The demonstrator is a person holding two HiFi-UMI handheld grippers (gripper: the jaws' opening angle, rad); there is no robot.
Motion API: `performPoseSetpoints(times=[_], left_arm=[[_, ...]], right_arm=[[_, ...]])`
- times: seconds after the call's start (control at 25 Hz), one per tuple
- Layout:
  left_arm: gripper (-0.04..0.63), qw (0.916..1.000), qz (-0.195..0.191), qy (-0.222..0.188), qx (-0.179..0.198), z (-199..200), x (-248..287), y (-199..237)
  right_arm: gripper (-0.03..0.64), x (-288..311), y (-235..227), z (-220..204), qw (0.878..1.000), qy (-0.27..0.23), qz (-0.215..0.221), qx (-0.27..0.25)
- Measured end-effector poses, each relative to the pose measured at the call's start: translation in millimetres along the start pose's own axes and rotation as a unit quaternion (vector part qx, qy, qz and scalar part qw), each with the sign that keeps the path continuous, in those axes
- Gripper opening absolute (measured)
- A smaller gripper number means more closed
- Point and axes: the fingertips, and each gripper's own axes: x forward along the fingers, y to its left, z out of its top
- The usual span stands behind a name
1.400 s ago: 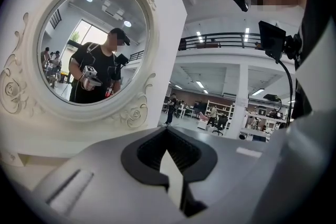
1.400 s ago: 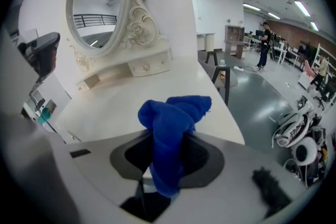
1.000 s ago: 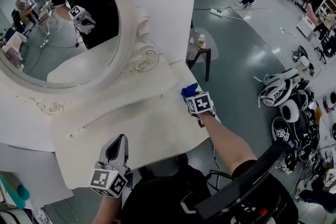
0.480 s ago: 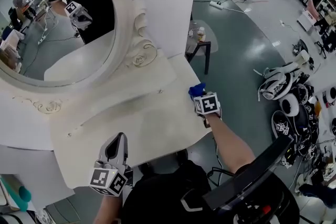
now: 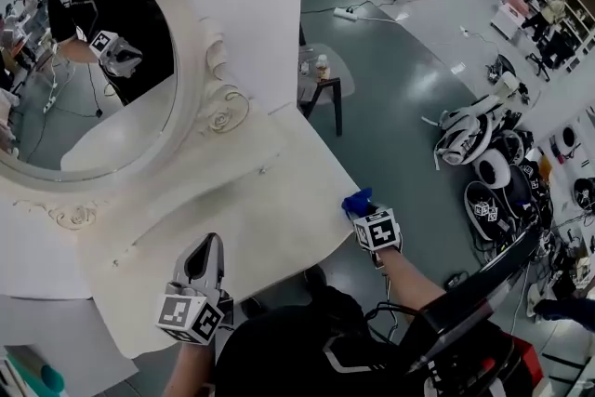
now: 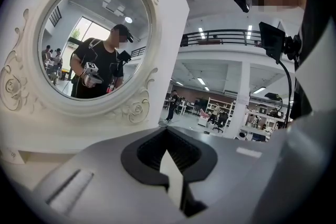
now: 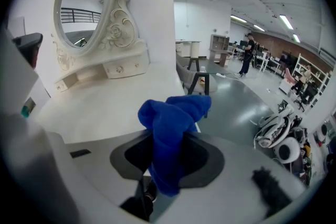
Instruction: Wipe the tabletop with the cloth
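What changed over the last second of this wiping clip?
The right gripper, tongs shut on the blue cloth, dragged it along the right edge of the tabletop toward the person. The left gripper stayed shut and idle at the front edge.

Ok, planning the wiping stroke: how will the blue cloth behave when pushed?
The soft blue cloth is probably floppy: it bunches and droops from the right gripper. Likely light: one pinch holds it. Pushed over the white tabletop, it may crumple rather than slide flat.
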Motion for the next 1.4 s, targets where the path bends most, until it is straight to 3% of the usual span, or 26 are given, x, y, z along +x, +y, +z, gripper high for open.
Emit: performPoseSetpoints(times=[0.16, 0.28, 0.4, 0.52, 0.72, 1.08, 1.4], left_arm=[[0.009, 0.9999, -0.012, -0.003, 0.003, -0.3, 2.1, 1.9], [0.009, 0.9998, -0.016, -0.007, 0.006, 2.1, 2.6, 4.7], [0.009, 0.9998, -0.011, -0.016, 0.007, 12.0, -0.2, 9.2], [0.009, 0.9995, -0.001, -0.031, 0.009, 26.0, -5.5, 14.6], [0.009, 0.9985, 0.017, -0.049, 0.016, 45.3, -15.9, 20.4], [0.008, 0.9947, 0.065, -0.078, 0.020, 69.8, -40.3, 39.2], [0.008, 0.9910, 0.092, -0.093, 0.030, 81.4, -55.6, 43.2]], right_arm=[[0.132, -9.6, -0.3, -17.0, 1.000, 0.000, -0.003, 0.015], [0.132, -17.9, 6.0, -4.5, 0.999, -0.026, 0.013, 0.027], [0.132, -42.1, 27.9, 50.9, 0.993, -0.111, 0.042, 0.018], [0.132, -74.3, 59.8, 117.8, 0.978, -0.196, 0.076, -0.008], [0.130, -120.7, 106.8, 189.7, 0.952, -0.279, 0.121, -0.045], [0.126, -171.7, 162.3, 247.7, 0.923, -0.339, 0.164, -0.078], [0.124, -184.4, 188.1, 262.1, 0.914, -0.349, 0.180, -0.104]])
